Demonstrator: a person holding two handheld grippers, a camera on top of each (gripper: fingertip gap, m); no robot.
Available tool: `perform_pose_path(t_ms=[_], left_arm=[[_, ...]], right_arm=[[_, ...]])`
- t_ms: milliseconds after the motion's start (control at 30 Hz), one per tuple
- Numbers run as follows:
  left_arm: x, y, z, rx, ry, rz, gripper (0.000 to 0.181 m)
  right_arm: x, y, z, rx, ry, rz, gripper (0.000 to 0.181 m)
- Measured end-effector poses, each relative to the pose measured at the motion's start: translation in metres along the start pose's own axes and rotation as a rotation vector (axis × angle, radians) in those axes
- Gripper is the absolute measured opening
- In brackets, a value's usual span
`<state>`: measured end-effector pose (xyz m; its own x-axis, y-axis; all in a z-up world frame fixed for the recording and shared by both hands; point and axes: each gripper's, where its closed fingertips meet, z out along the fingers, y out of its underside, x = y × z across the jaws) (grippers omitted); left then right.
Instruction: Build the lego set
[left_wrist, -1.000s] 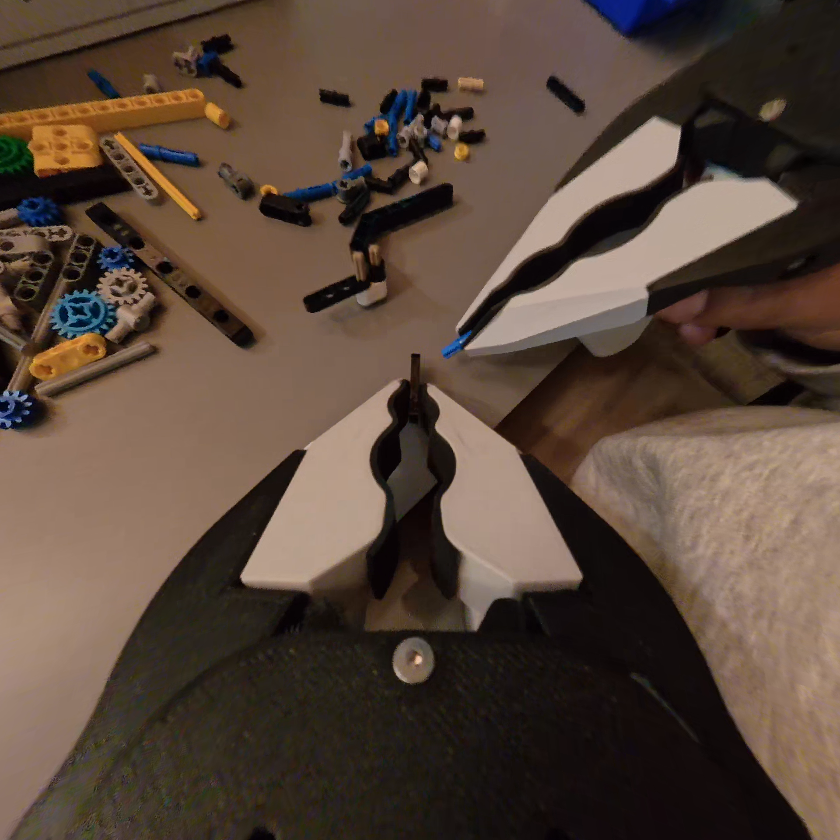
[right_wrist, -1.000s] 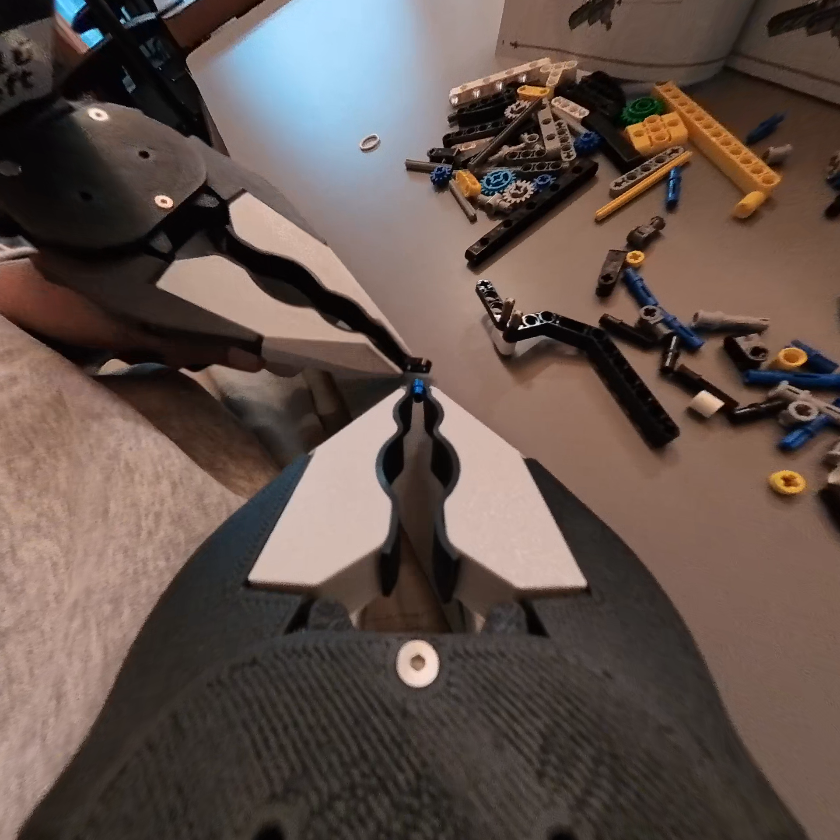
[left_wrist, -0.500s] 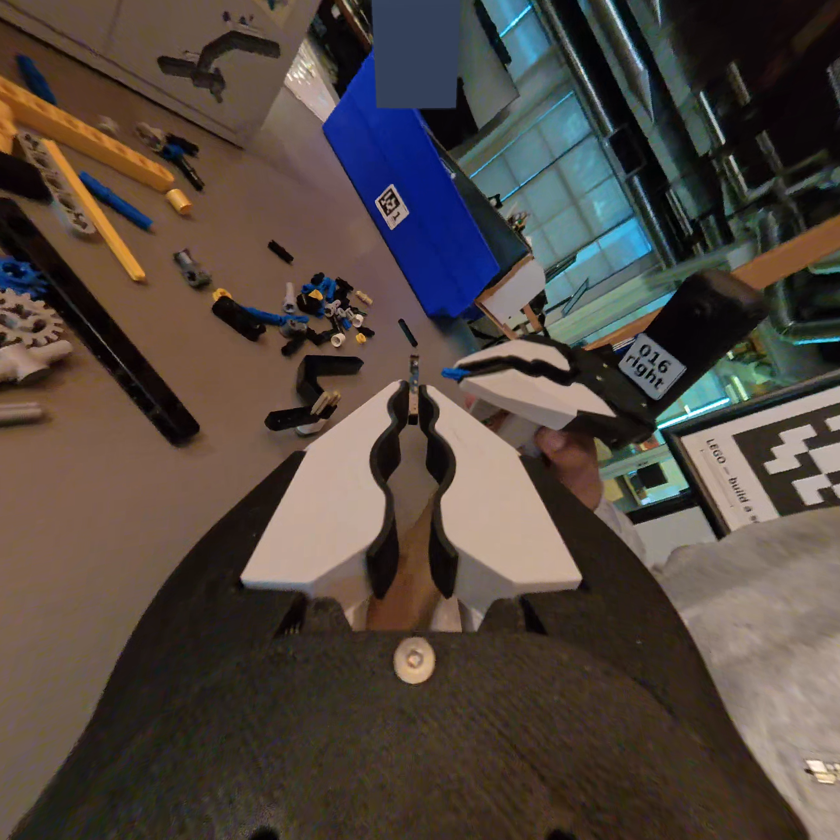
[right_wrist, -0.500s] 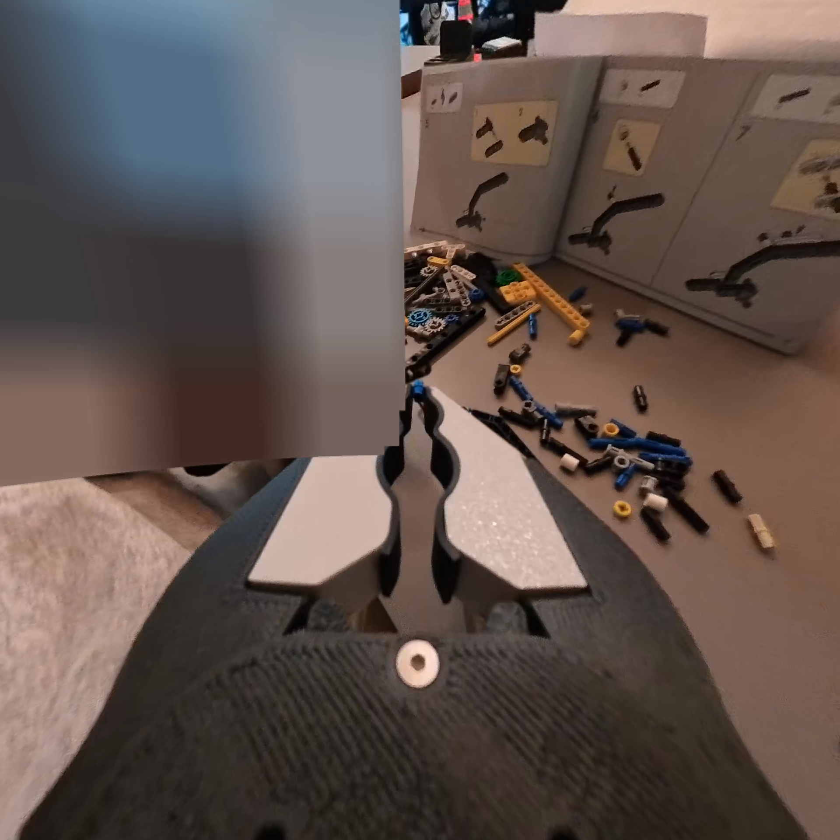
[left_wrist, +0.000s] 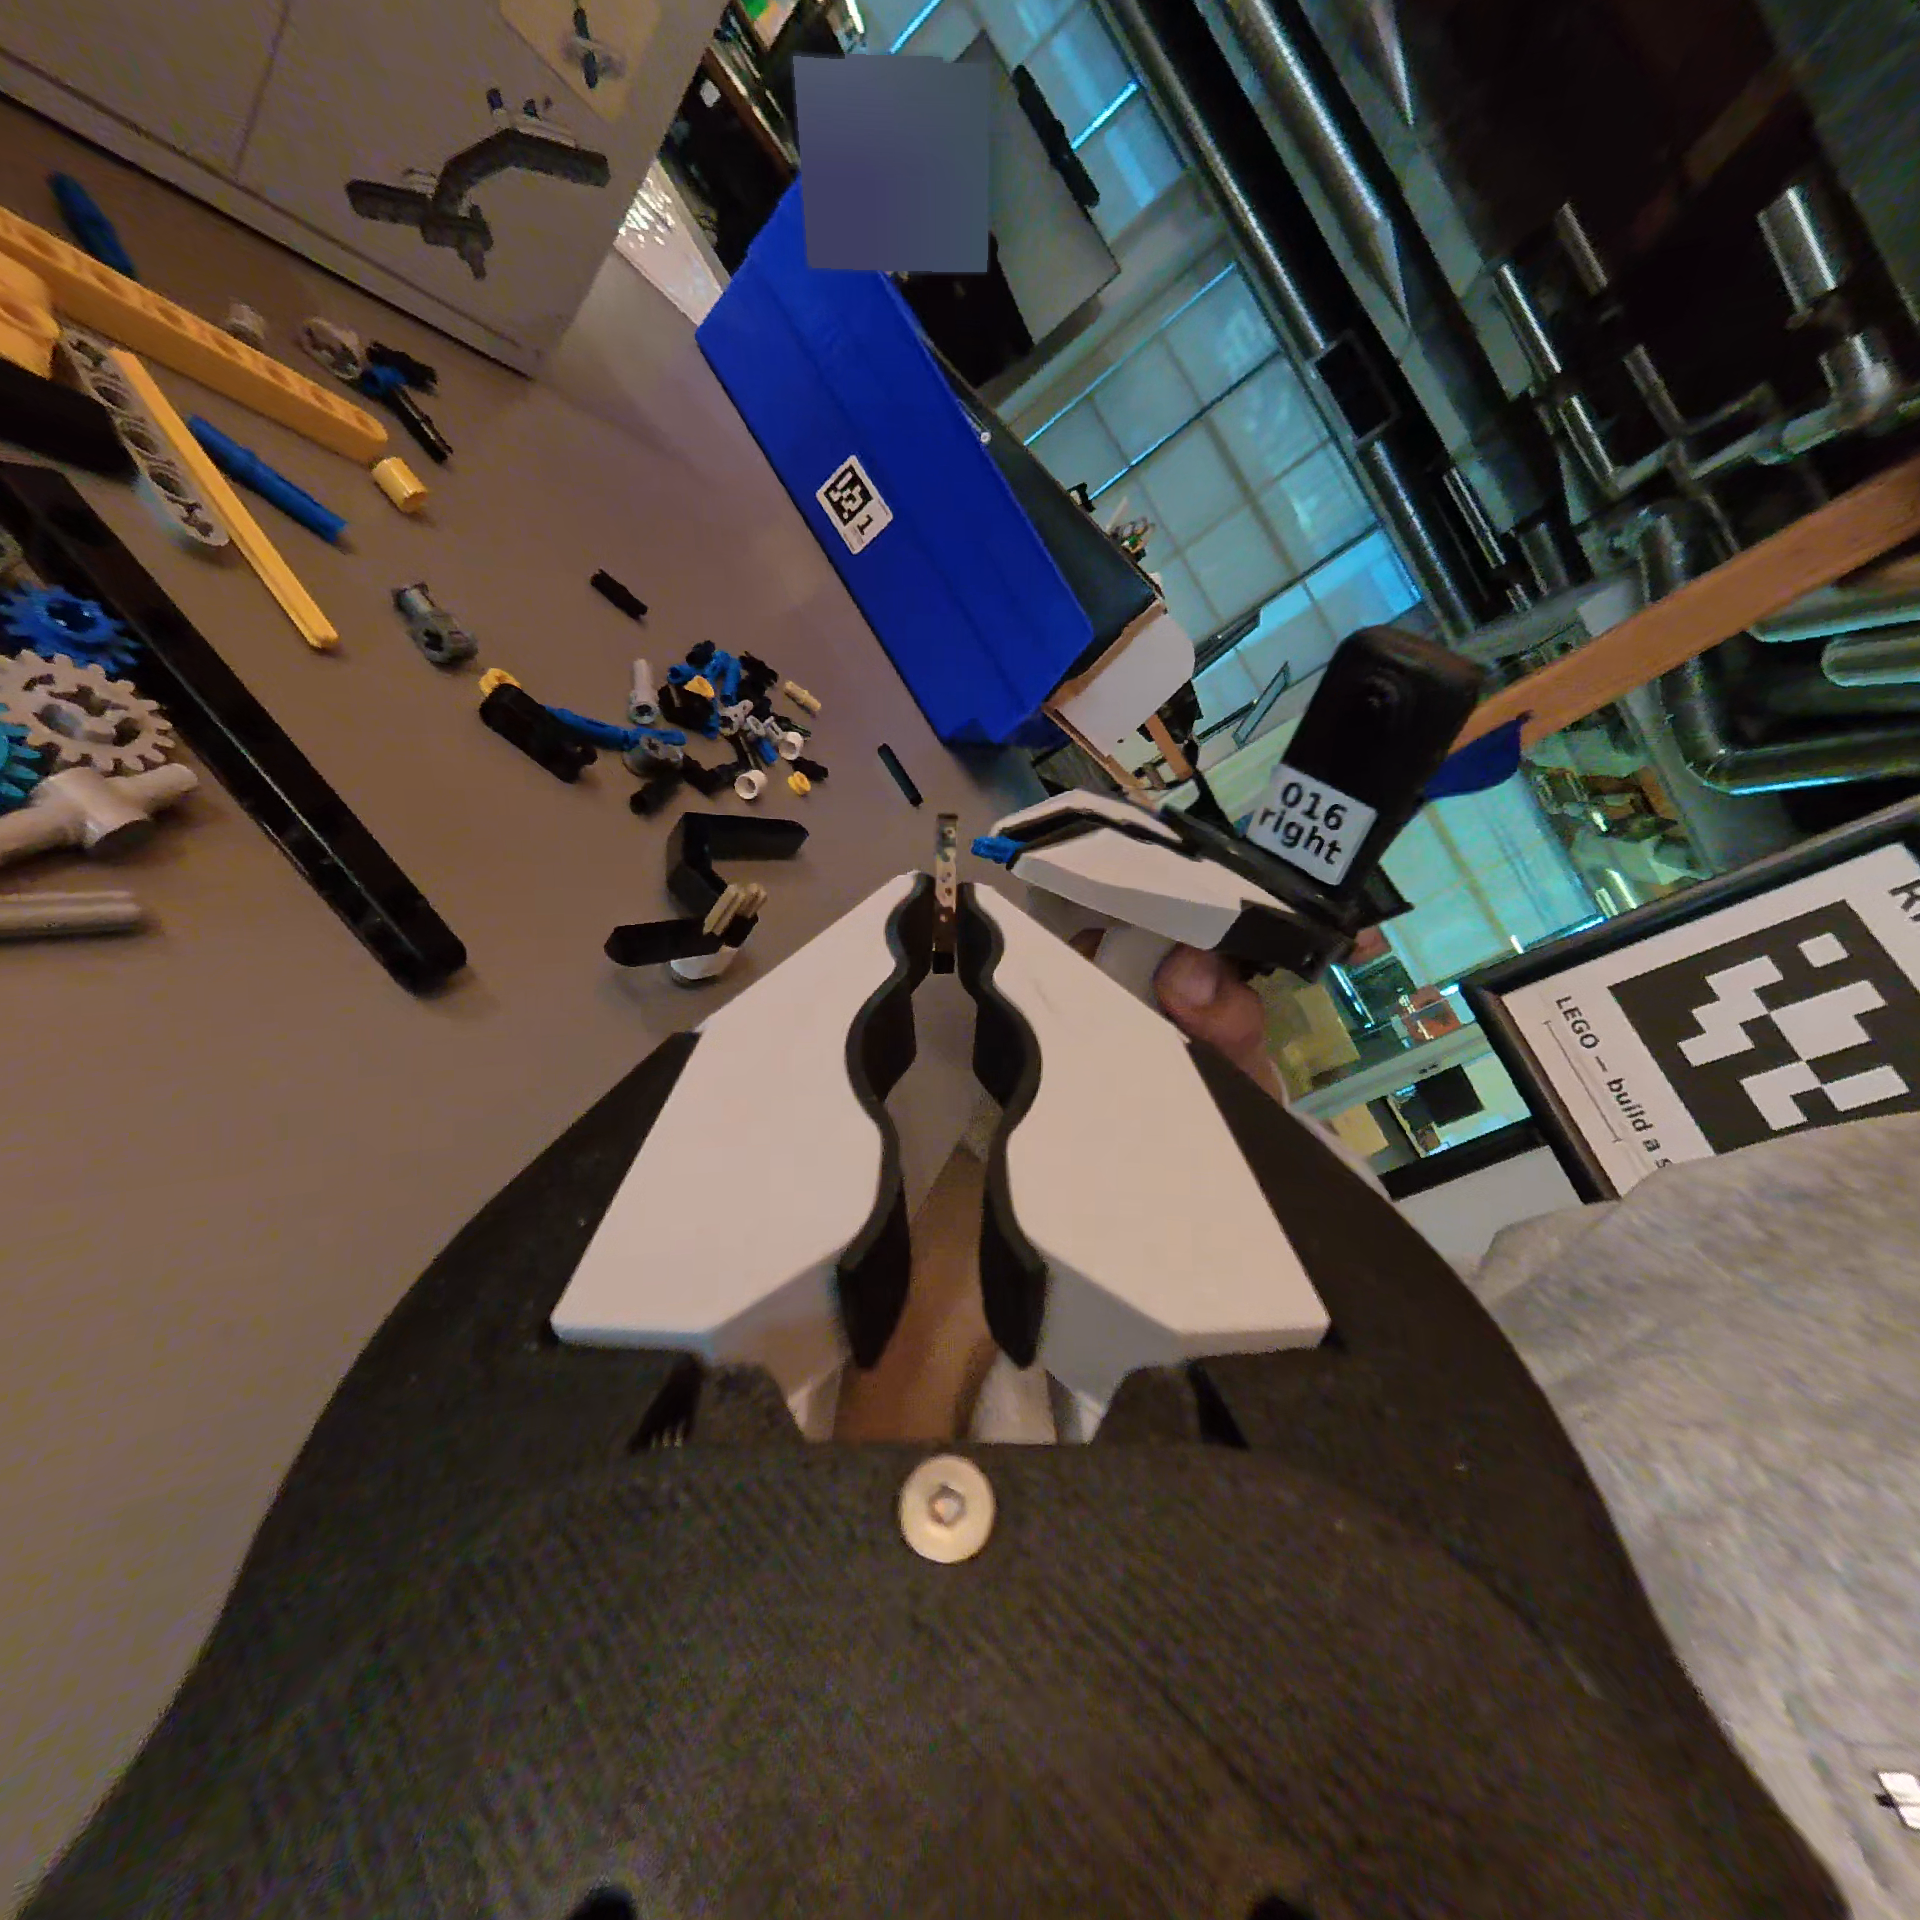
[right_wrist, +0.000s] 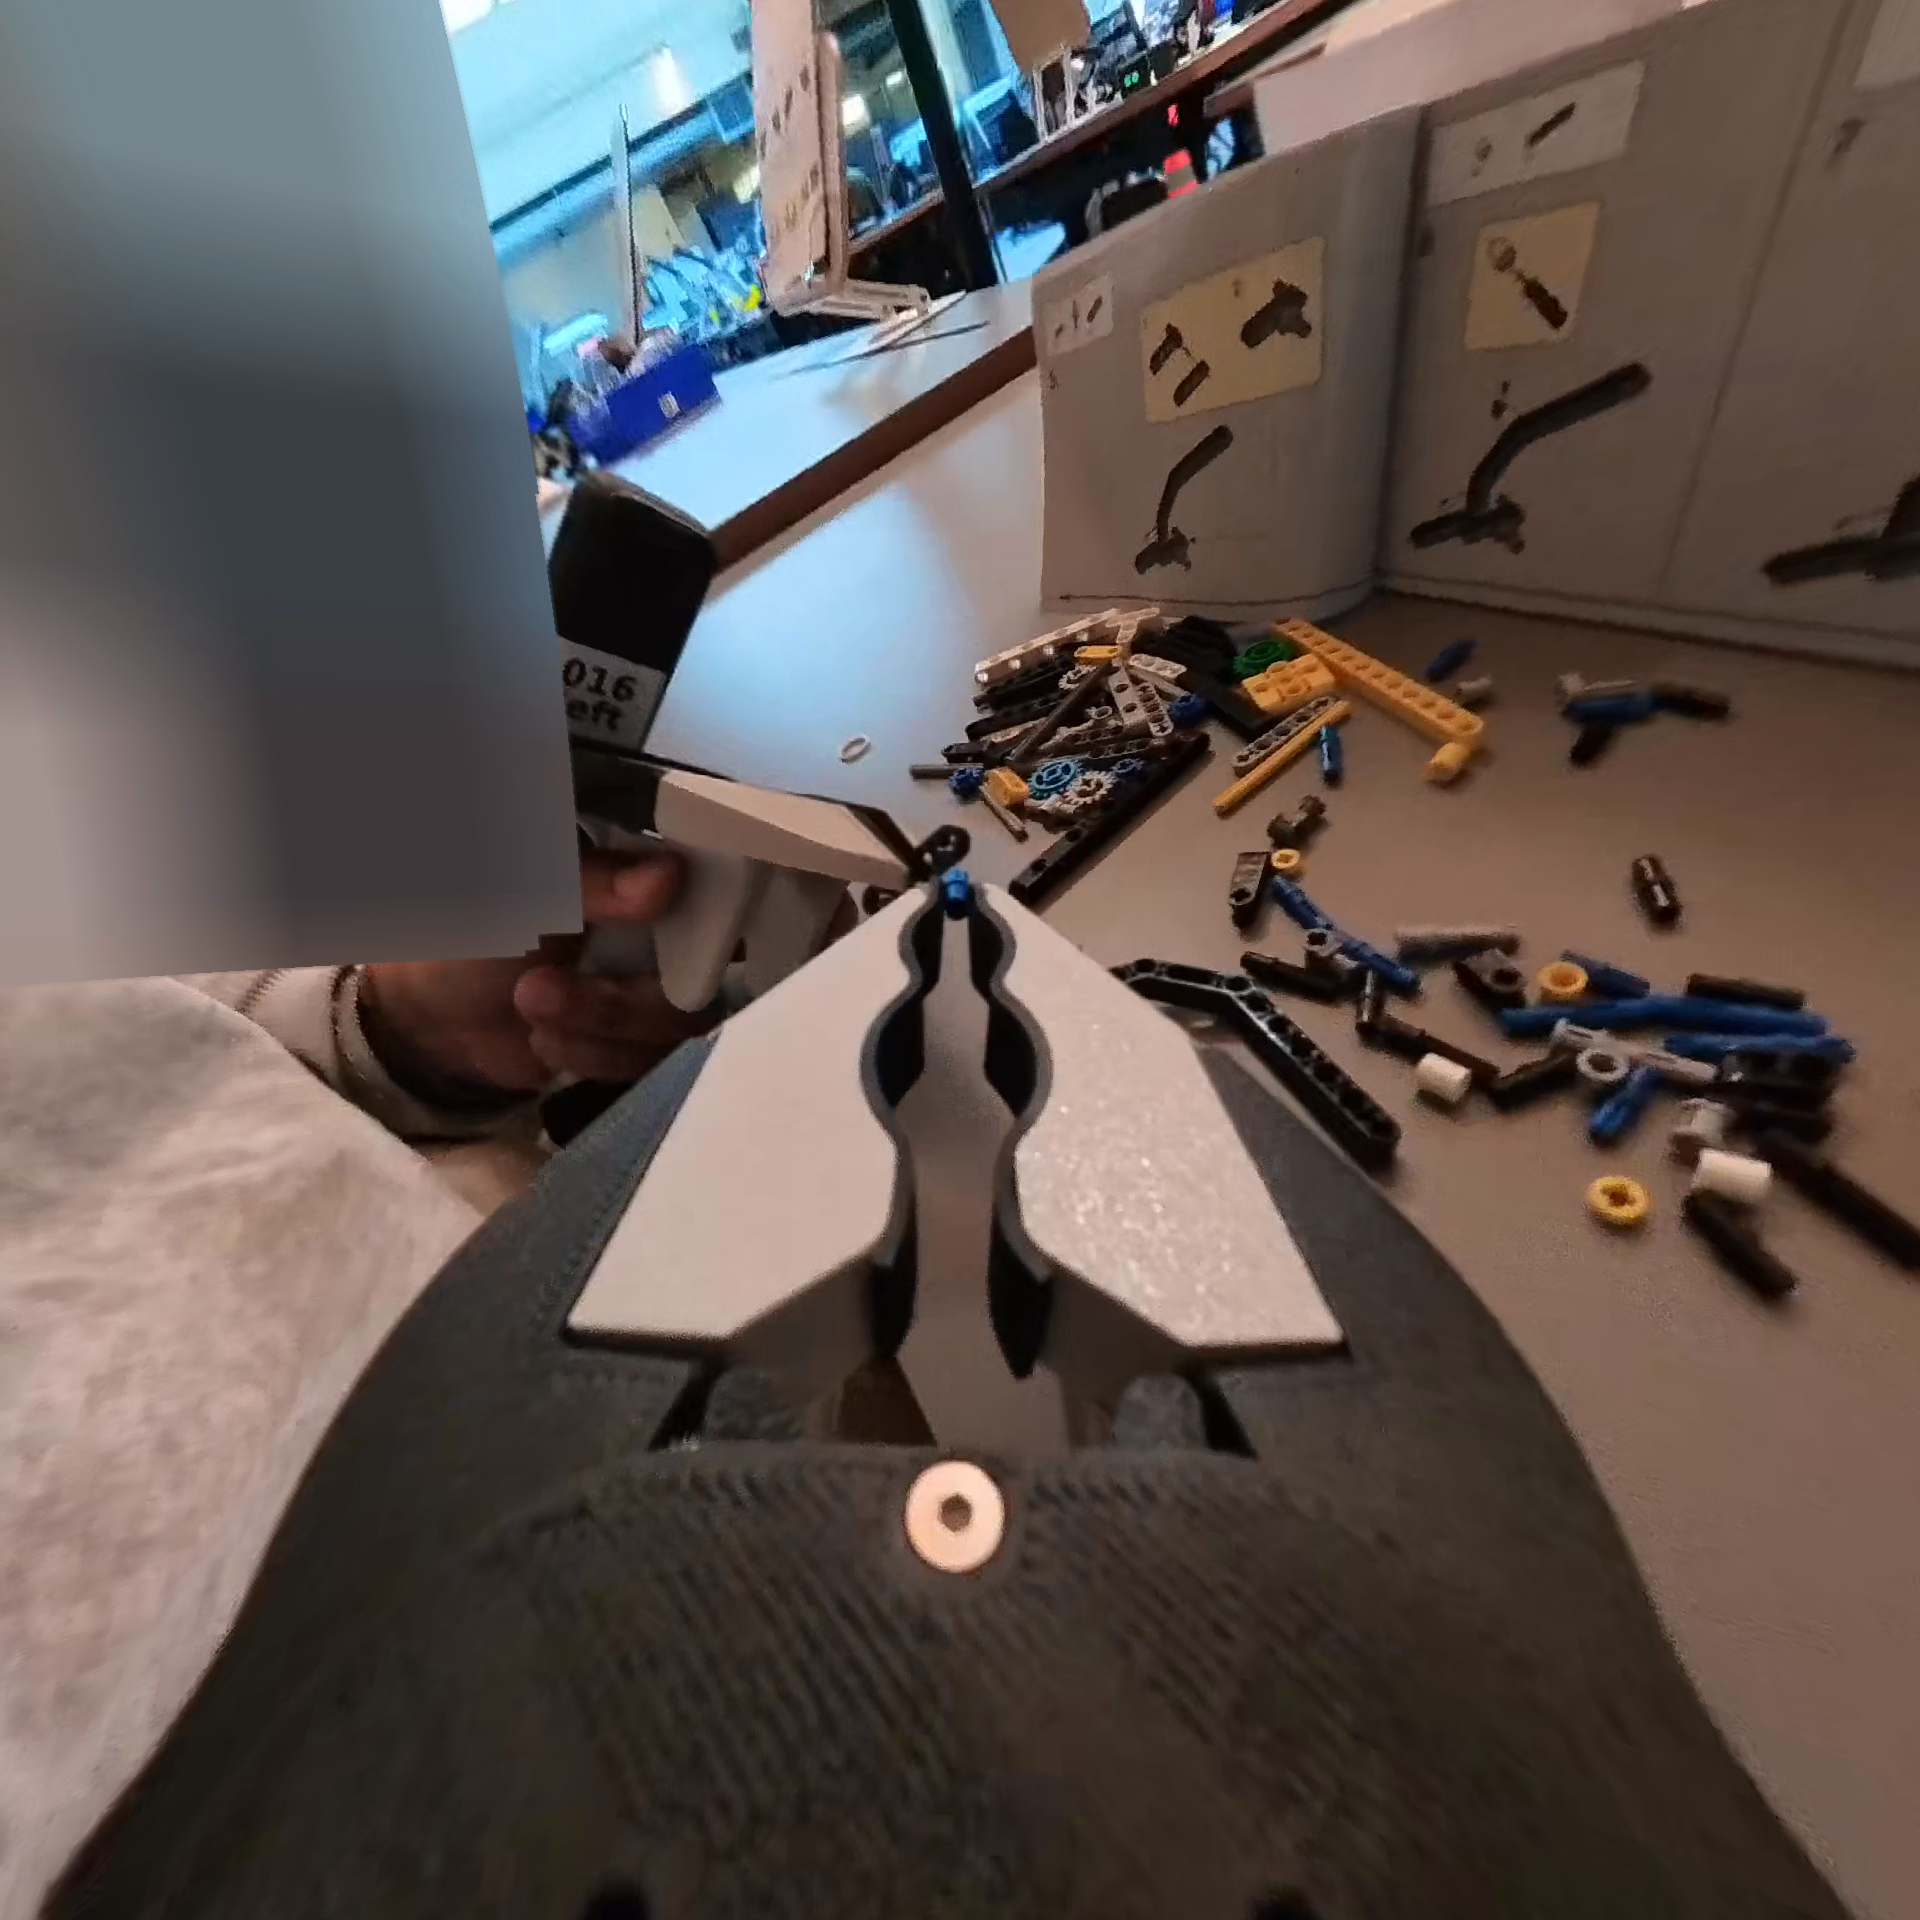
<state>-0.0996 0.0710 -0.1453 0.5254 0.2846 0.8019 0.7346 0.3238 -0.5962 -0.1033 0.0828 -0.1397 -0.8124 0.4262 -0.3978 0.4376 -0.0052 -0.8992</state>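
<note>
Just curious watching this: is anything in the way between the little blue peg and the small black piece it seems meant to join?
Nothing visible. The blue peg in the right hand-held gripper points at the black piece in the left hand-held gripper, with only open air between them.

Grey-brown table (right_wrist: 1558, 1403), strewn with loose lego parts. At the back, against upright instruction sheets (right_wrist: 1226, 416), a heap of beams and gears (right_wrist: 1081, 727) with a long yellow beam (right_wrist: 1382, 675). Nearer, a bent black beam (right_wrist: 1268, 1039) lying flat beside scattered blue and black pins (right_wrist: 1662, 1029). Along the far edge, a blue bin (left_wrist: 894, 488).
</note>
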Motion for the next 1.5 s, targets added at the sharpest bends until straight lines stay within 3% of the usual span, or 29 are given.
perform_pose_path(t_ms=[500, 900, 1267, 1500], left_arm=[[0.002, 0.003, 0.002, -0.006, 0.101, -0.175, 0.001], [-0.003, 0.013, 0.006, -0.051, 0.037, -0.099, 0.001], [-0.01, 0.021, 0.008, -0.113, -0.117, 0.143, 0.001], [-0.012, 0.022, 0.008, -0.122, -0.159, 0.205, 0.002]], right_arm=[[-0.002, -0.003, -0.007, 0.011, -0.018, 0.031, 0.002], [0.0, 0.011, 0.001, -0.121, 0.151, -0.24, 0.002], [0.003, 0.017, 0.003, -0.194, 0.251, -0.409, 0.003], [0.004, 0.019, 0.003, -0.23, 0.294, -0.483, 0.003]])
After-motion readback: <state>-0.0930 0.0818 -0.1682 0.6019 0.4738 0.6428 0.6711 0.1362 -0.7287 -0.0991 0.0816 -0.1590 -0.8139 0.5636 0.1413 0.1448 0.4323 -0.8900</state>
